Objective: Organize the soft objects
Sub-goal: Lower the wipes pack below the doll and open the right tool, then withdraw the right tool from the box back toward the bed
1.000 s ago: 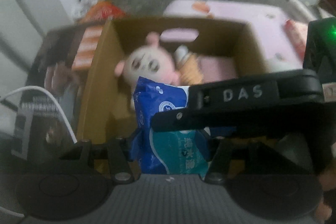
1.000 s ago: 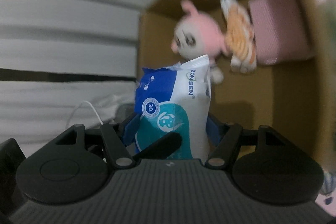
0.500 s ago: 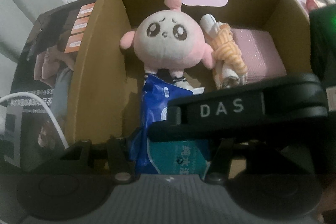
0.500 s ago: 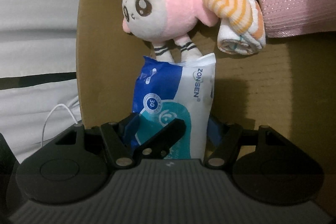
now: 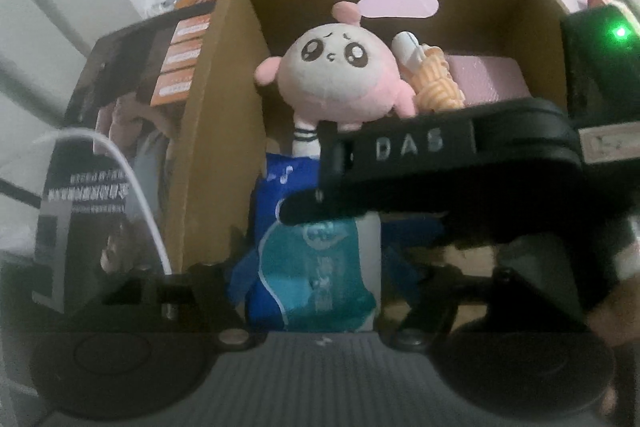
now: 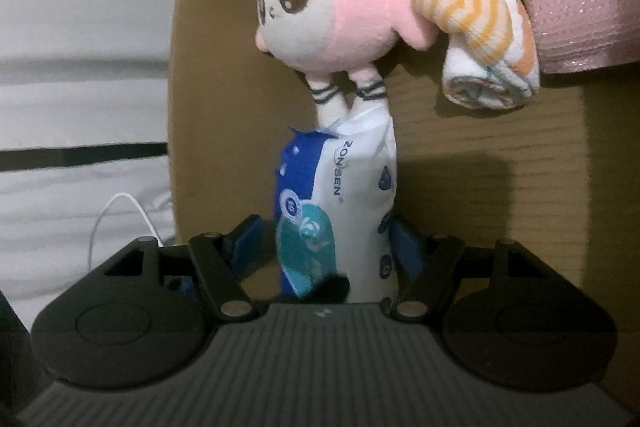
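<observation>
Left wrist view: wet-wipes pack (image 5: 316, 267) standing in cardboard box (image 5: 212, 131) between the blue fingers (image 5: 240, 275) of the left gripper (image 5: 312, 279); jaws just opened wider, pads no longer pressing. Right gripper (image 5: 440, 163) crossing above. Pink plush toy (image 5: 340, 79) just behind.

Right wrist view: same pack (image 6: 340, 203) between right gripper (image 6: 324, 247) jaws, parted, gap on the left. Plush feet touching pack top; striped rolled towel (image 6: 480, 27) beside the plush.

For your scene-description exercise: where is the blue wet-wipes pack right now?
In both wrist views the wet-wipes pack stands low in the centre, inside the cardboard box, its top edge at the pink plush toy's striped feet.
</observation>
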Action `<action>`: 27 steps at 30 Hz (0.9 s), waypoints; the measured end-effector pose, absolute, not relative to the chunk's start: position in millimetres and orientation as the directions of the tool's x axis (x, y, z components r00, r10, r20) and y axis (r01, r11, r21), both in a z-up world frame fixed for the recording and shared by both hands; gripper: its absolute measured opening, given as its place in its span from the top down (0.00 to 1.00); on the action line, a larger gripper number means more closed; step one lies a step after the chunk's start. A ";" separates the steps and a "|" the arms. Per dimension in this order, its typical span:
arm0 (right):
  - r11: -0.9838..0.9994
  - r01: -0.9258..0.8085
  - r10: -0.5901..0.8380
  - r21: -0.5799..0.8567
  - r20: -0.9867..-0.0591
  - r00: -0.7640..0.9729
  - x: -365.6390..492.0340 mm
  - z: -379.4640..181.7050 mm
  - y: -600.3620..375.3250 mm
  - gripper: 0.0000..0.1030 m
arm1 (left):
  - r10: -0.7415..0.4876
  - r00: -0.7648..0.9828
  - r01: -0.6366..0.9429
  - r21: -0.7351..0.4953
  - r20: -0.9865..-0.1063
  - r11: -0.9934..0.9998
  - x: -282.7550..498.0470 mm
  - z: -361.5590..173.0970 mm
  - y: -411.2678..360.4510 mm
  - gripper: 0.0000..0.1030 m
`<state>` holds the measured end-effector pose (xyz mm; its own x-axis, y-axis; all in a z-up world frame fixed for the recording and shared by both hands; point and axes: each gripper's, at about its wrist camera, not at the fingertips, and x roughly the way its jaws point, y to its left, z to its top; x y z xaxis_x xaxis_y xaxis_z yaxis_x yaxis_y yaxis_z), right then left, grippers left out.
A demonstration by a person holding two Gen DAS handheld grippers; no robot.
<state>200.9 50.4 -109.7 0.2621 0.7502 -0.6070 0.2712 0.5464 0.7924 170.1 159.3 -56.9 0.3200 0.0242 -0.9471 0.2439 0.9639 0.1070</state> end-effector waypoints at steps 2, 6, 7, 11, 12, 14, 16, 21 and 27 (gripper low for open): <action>0.535 0.271 0.754 0.800 -0.597 0.274 204.5 -109.1 49.6 0.30 | 0.027 0.316 0.236 0.107 -0.948 0.966 167.8 -56.1 161.1 0.31; 0.509 0.276 0.766 0.815 -0.575 0.286 204.9 -107.8 43.9 0.30 | 0.039 0.317 0.224 0.115 -0.948 0.968 165.2 -55.8 162.8 0.31; 0.509 0.272 0.767 0.817 -0.573 0.289 204.9 -105.4 41.8 0.30 | 0.037 0.319 0.219 0.112 -0.947 0.969 164.9 -55.0 163.3 0.31; 0.506 0.258 0.764 0.823 -0.567 0.310 199.0 -94.2 28.4 0.27 | 0.041 0.335 0.210 0.117 -0.941 0.971 165.0 -53.4 160.4 0.30; 0.499 0.257 0.765 0.827 -0.560 0.318 197.4 -92.3 24.1 0.27 | 0.046 0.337 0.208 0.122 -0.941 0.971 165.0 -53.2 159.2 0.30; 0.487 0.253 0.767 0.836 -0.548 0.334 194.7 -86.2 16.1 0.27 | 0.053 0.343 0.203 0.129 -0.938 0.971 164.7 -51.4 157.0 0.30; 0.476 0.244 0.769 0.845 -0.535 0.351 191.8 -83.2 9.2 0.27 | 0.062 0.353 0.197 0.139 -0.934 0.970 164.3 -48.8 153.2 0.30; 0.442 0.204 0.779 0.874 -0.486 0.395 183.4 -64.0 -14.0 0.26 | 0.056 0.372 0.186 0.133 -0.927 0.973 161.9 -37.1 139.2 0.30; 0.386 0.155 0.787 0.909 -0.412 0.459 165.6 -31.3 -56.2 0.19 | 0.022 0.403 0.194 0.109 -0.915 0.975 155.5 -11.6 101.6 0.30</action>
<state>165.6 -56.2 -31.3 0.4595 0.7866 -0.4124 0.1545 0.3865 0.9093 155.5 101.6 -11.6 0.4027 0.0220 -0.9151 0.1940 0.9749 0.1088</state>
